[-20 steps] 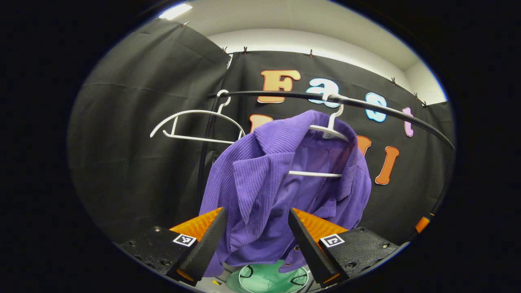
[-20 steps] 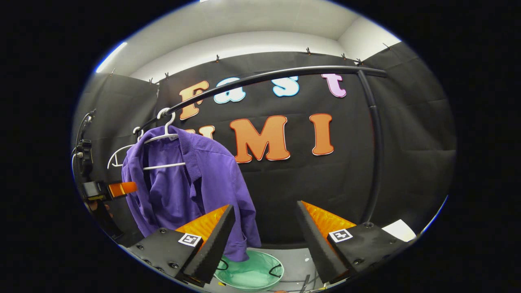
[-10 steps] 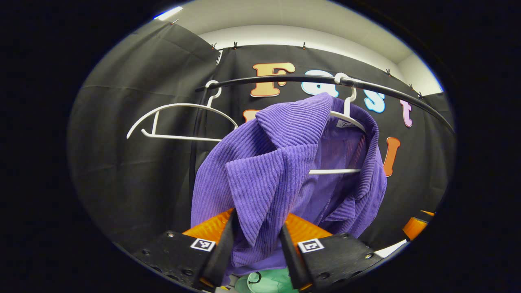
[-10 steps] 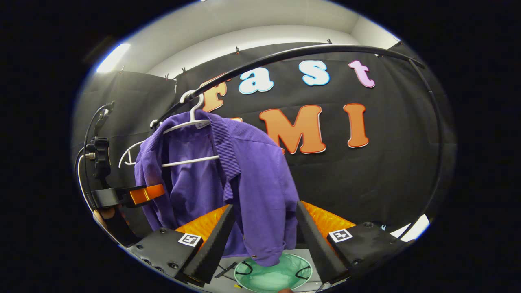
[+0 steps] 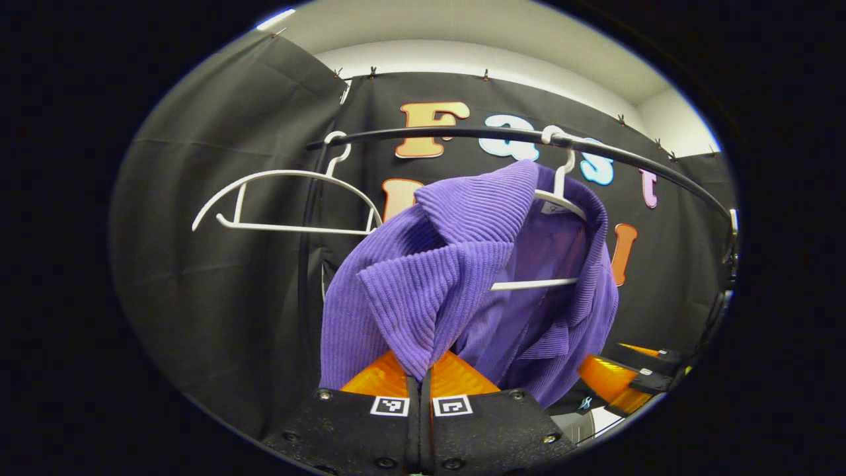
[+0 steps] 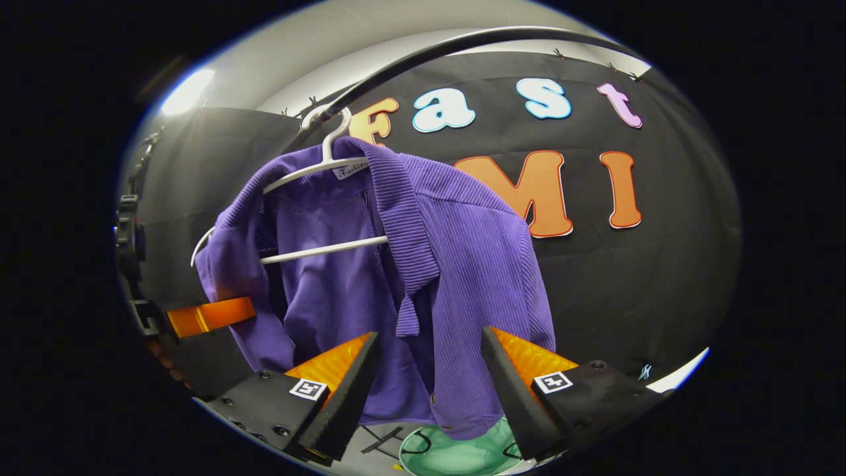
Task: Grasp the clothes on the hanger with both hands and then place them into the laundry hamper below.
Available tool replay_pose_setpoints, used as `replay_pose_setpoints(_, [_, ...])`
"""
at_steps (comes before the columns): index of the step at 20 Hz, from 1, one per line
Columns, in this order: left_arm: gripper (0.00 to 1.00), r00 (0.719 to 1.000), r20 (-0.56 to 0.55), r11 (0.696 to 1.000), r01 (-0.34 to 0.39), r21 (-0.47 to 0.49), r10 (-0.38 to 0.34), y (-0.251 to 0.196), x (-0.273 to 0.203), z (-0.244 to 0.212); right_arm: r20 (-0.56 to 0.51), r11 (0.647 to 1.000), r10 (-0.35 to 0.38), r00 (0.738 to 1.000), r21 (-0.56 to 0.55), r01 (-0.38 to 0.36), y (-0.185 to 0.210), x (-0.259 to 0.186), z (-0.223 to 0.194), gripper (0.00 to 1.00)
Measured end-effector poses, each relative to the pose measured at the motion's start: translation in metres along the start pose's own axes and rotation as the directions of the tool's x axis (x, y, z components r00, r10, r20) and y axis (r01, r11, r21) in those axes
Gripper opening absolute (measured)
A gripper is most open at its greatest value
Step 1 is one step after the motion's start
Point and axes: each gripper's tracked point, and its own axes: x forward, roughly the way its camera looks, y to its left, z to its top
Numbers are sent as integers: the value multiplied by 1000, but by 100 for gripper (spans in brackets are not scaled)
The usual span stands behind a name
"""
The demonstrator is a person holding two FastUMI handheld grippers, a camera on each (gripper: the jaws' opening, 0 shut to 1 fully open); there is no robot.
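Left gripper view: left hand-held gripper clenched on purple ribbed-knit shirt hanging on white plastic hanger; right hand-held gripper spread, needing closure on hem before lifting off toward green round hamper below.

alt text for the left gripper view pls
The left hand-held gripper is shut on the front edge of a purple shirt hanging from a white hanger on a black rail; an empty hanger hangs beside it.
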Motion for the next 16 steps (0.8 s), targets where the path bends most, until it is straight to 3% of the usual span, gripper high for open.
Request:
replay_pose_setpoints(8, [0, 999, 2, 999, 42, -6, -42, -1, -5, 14, 9, 998, 29, 1000, 57, -29, -1, 64, -2, 98])
replay_pose_setpoints(9, [0, 999, 1, 999, 49, 0, -49, -2, -7, 15, 6, 996, 49, 999, 78, -49, 2, 69, -3, 84])
replay_pose_setpoints(10, [0, 998, -1, 998, 55, 2, -55, -2, -8, 16, 3, 992, 74, 997, 98, -74, 4, 72, -3, 81])
replay_pose_setpoints(11, [0, 998, -2, 998, 63, 1, -63, -2, -9, 17, 1, 986, 116, 993, 121, -115, 9, 74, -3, 91])
replay_pose_setpoints(14, [0, 997, 5, 997, 78, -15, -78, 0, -13, 26, -13, 969, 184, 983, 171, -179, 11, 75, -3, 54])
replay_pose_setpoints(16, [0, 996, 16, 995, 91, -28, -91, 3, -15, 33, -15, 938, 269, 963, 233, -258, 12, 67, 0, 29])
